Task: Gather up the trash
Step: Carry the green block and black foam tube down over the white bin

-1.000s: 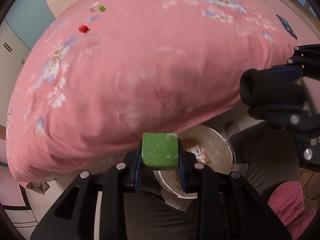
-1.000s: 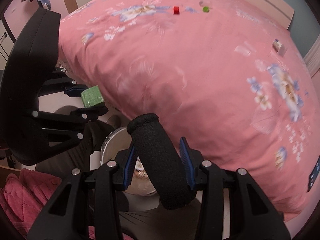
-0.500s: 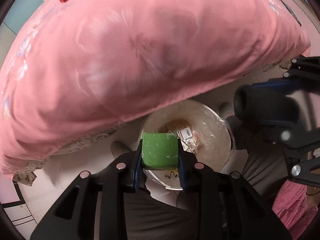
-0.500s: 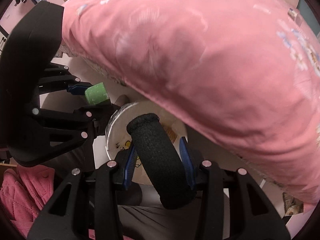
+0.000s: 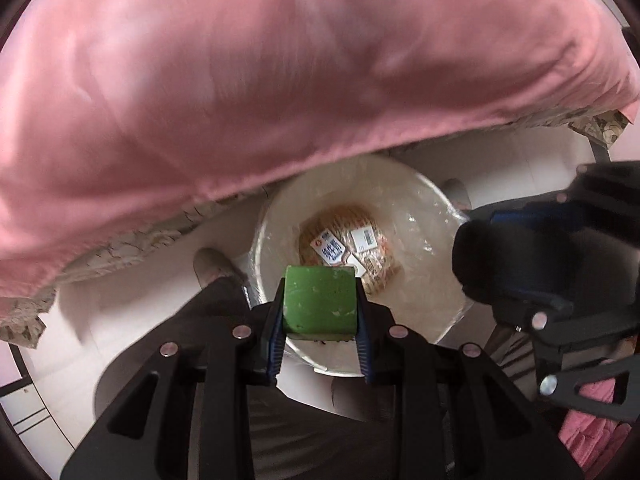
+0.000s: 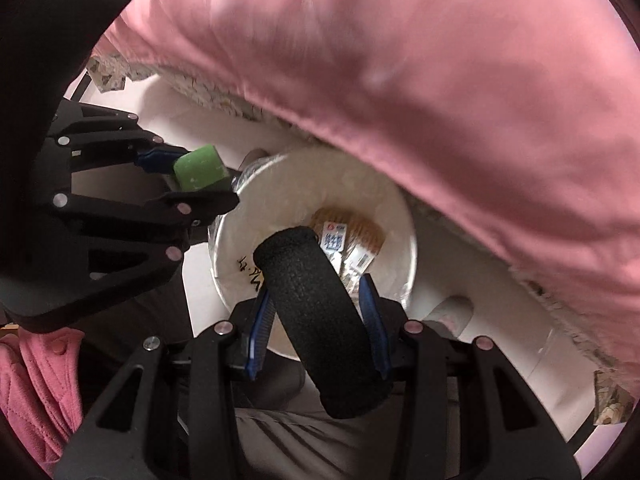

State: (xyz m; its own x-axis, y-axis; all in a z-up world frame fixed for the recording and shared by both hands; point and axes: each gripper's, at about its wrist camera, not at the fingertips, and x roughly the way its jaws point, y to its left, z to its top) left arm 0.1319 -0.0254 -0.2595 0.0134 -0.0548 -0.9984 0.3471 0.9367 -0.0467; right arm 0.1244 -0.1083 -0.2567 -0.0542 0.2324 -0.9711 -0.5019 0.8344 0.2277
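green foam block, one, clamped between the blue pads of the left gripper, jaws narrowed tight on its sides, above the near rim of one round white bucket lined with clear plastic. black foam cylinder, one, pinched crosswise in the right gripper, jaws partly spread around it, above the same bucket. inside, one brown printed wrapper with white labels. pink bedspread overhanging the far rim. two dark trouser legs below.
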